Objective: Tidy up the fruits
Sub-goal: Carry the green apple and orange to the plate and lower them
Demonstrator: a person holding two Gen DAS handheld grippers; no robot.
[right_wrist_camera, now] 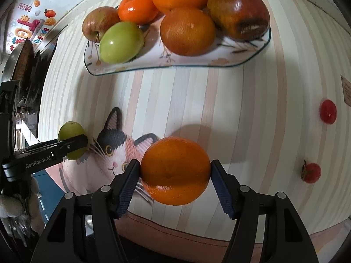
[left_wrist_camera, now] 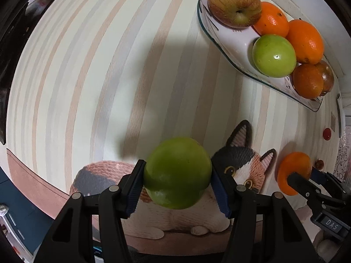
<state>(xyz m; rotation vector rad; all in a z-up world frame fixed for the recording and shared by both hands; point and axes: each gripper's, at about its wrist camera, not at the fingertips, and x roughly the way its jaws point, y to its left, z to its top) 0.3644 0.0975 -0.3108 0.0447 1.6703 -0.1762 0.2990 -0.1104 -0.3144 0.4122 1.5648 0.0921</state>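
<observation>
My left gripper (left_wrist_camera: pixel 177 168) points down over the cat mat and is shut on a green round fruit (left_wrist_camera: pixel 177 175), with both blue pads pressed to its sides. The right wrist view shows that gripper (right_wrist_camera: pixel 74 144) at the left with the green fruit (right_wrist_camera: pixel 70 130). My right gripper (right_wrist_camera: pixel 175 171) is shut on an orange (right_wrist_camera: pixel 175 166) above the mat; it shows at the right in the left wrist view, gripper (left_wrist_camera: pixel 303 173) and orange (left_wrist_camera: pixel 291 171). A white plate (right_wrist_camera: pixel 186 62) at the back holds apples, several oranges and another green fruit (right_wrist_camera: pixel 120 41).
A striped mat with a cat picture (left_wrist_camera: pixel 241 162) covers the table. Two small red tomatoes (right_wrist_camera: pixel 328 111) (right_wrist_camera: pixel 311 172) lie on the mat at the right. The plate (left_wrist_camera: pixel 232 41) sits near the table's far edge. Dark objects stand beyond the mat's left side (right_wrist_camera: pixel 26 65).
</observation>
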